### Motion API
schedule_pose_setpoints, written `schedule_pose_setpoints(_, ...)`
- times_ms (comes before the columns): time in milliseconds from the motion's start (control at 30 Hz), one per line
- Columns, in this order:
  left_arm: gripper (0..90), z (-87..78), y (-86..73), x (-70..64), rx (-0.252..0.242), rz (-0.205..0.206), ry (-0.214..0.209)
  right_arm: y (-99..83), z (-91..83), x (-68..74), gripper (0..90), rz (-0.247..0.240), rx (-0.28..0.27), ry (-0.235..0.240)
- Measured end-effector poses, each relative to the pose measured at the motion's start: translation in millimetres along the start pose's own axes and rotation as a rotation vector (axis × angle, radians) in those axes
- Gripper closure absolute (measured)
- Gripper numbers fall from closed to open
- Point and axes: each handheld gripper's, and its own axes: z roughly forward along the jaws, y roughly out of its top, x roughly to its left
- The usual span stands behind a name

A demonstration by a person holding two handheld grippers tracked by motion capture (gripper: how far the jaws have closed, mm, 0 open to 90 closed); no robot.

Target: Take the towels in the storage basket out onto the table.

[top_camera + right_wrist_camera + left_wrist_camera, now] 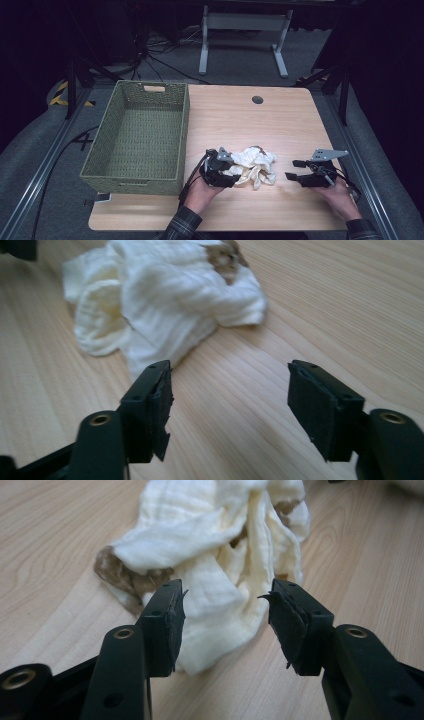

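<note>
The wooden table (280, 120) is the largest thing here, light in colour, with a small dark round hole (257, 100) near its far edge. On its left part stands a green woven basket (102, 150), rectangular, with a handle cut-out in its far wall; its near wall sits close to the front edge of the table.

To the right of the basket, near the front of the table, lies a crumpled cream-white cloth (255, 165). It has brown stained patches, which the left gripper view shows at its left edge (120, 572) and near its top. The cloth rests flat on the wood, bunched in folds, well apart from the basket wall.

The left gripper (225, 172) is held in the person's left hand (200, 192) just at the left side of the cloth. In the left gripper view its jaws stand wide apart, one on each side of the nearest fold of the cloth (220, 610), and they are not pressing it.

The right gripper (295, 170) is held in the right hand (340, 197), to the right of the cloth and apart from it. In the right gripper view its jaws are also spread wide, with bare table (240, 405) between them and the cloth (165, 300) lying farther ahead and to the left.
</note>
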Motion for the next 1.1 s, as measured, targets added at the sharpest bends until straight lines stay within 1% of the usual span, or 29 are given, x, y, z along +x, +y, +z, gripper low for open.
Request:
schedule_pose_setpoints(33, 50.2, 0.0, 0.0, 0.0, 0.0, 0.0, 0.0, 0.0, 0.0, 0.0, 39.9, 0.0, 0.0, 0.0)
schedule_pose_setpoints(67, 50.2, 2.3, -0.8, -2.8, 0.005, 0.001, -0.004, 4.6, 4.3, 6.0, 41.9, -0.021, 0.01, 0.031)
schedule_pose_setpoints(100, 50.3, 2.3, -0.8, -2.8, 0.005, 0.001, -0.004, 4.6, 4.3, 6.0, 41.9, -0.021, 0.01, 0.031)
schedule_pose_setpoints(133, 50.3, 4.4, 0.0, -4.1, 0.02, 0.011, -0.007, 5.9, 5.9, 8.4, 44.0, -0.026, 0.012, 0.035)
schedule_pose_setpoints(200, 51.2, 9.2, 1.0, -6.0, 0.013, 0.022, -0.029, 8.6, 11.4, 11.3, 48.0, -0.02, 0.01, 0.085)
schedule_pose_setpoints(233, 51.3, 10.9, 1.6, -7.7, 0.022, 0.024, -0.028, 9.6, 13.4, 12.1, 49.4, -0.019, 0.019, 0.092)
schedule_pose_setpoints(267, 51.4, 13.3, 2.4, -8.8, 0.015, 0.037, -0.031, 10.5, 15.3, 13.4, 51.0, -0.027, 0.029, 0.094)
schedule_pose_setpoints(333, 51.9, 16.9, 4.2, -11.2, 0.027, 0.051, -0.027, 12.2, 17.9, 15.6, 52.8, -0.032, 0.031, 0.103)
schedule_pose_setpoints(367, 52.1, 19.7, 4.6, -12.5, 0.014, 0.047, -0.029, 13.1, 19.3, 16.8, 53.6, -0.034, 0.034, 0.109)
schedule_pose_setpoints(400, 53.0, 22.3, 6.5, -12.7, 0.021, 0.057, -0.031, 14.0, 21.9, 18.8, 55.2, -0.046, 0.042, 0.103)
schedule_pose_setpoints(467, 53.5, 25.1, 8.0, -13.2, 0.014, 0.064, -0.027, 14.3, 22.7, 19.0, 55.7, -0.043, 0.042, 0.109)
schedule_pose_setpoints(500, 55.3, 27.7, 9.7, -13.9, 0.022, 0.064, -0.036, 14.6, 26.2, 19.0, 57.3, -0.049, 0.051, 0.113)
schedule_pose_setpoints(533, 55.3, 28.8, 10.2, -13.8, 0.029, 0.067, -0.036, 14.6, 26.2, 19.0, 57.3, -0.049, 0.051, 0.113)
schedule_pose_setpoints(600, 59.2, 34.5, 12.9, -14.2, 0.036, 0.077, -0.044, 14.6, 28.6, 18.7, 59.5, -0.053, 0.058, 0.117)
schedule_pose_setpoints(633, 63.5, 37.5, 13.6, -14.9, 0.028, 0.077, -0.041, 14.7, 30.3, 18.5, 63.4, -0.052, 0.061, 0.112)
schedule_pose_setpoints(667, 63.5, 38.8, 14.2, -15.5, 0.047, 0.076, -0.038, 14.7, 30.3, 18.5, 63.4, -0.052, 0.061, 0.112)
schedule_pose_setpoints(700, 67.4, 41.1, 15.3, -14.9, 0.055, 0.089, -0.039, 14.8, 30.7, 18.1, 65.6, -0.054, 0.066, 0.113)
schedule_pose_setpoints(733, 70.5, 43.8, 15.6, -14.5, 0.057, 0.089, -0.04, 15.0, 30.7, 17.9, 68.4, -0.053, 0.063, 0.111)
schedule_pose_setpoints(767, 73.8, 45.0, 16.4, -13.9, 0.075, 0.088, -0.048, 15.3, 30.8, 17.6, 71.4, -0.052, 0.062, 0.115)
schedule_pose_setpoints(800, 84.1, 48.5, 15.8, -14.4, 0.07, 0.085, -0.05, 16.1, 30.8, 16.5, 78.5, -0.058, 0.053, 0.116)
schedule_pose_setpoints(833, 86.4, 48.5, 15.8, -14.4, 0.07, 0.085, -0.05, 16.1, 30.8, 16.5, 78.5, -0.058, 0.053, 0.116)
schedule_pose_setpoints(867, 87.4, 49.0, 16.4, -12.8, 0.077, 0.09, -0.06, 16.9, 30.0, 16.2, 85.1, -0.052, 0.058, 0.116)
schedule_pose_setpoints(900, 87.8, 49.0, 16.4, -12.8, 0.077, 0.09, -0.06, 16.9, 30.0, 16.2, 85.1, -0.052, 0.058, 0.116)
schedule_pose_setpoints(933, 87.9, 48.0, 16.3, -13.3, 0.077, 0.089, -0.059, 17.8, 27.9, 15.1, 88.3, -0.055, 0.05, 0.11)
schedule_pose_setpoints(967, 87.9, 46.3, 16.5, -13.7, 0.078, 0.087, -0.063, 17.8, 27.9, 15.1, 88.3, -0.055, 0.05, 0.11)
schedule_pose_setpoints(1000, 88.0, 45.2, 16.7, -13.8, 0.065, 0.089, -0.065, 18.4, 26.8, 14.2, 88.5, -0.052, 0.051, 0.11)
schedule_pose_setpoints(1033, 88.0, 41.7, 17.1, -15.5, 0.058, 0.083, -0.072, 19.8, 24.6, 11.8, 88.8, -0.058, 0.045, 0.098)
schedule_pose_setpoints(1067, 88.0, 38.4, 17.8, -15.5, 0.069, 0.095, -0.074, 20.4, 23.7, 11.3, 88.9, -0.054, 0.047, 0.093)
schedule_pose_setpoints(1100, 88.1, 38.4, 17.8, -15.5, 0.069, 0.095, -0.074, 21.2, 22.5, 10.1, 88.9, -0.056, 0.044, 0.085)
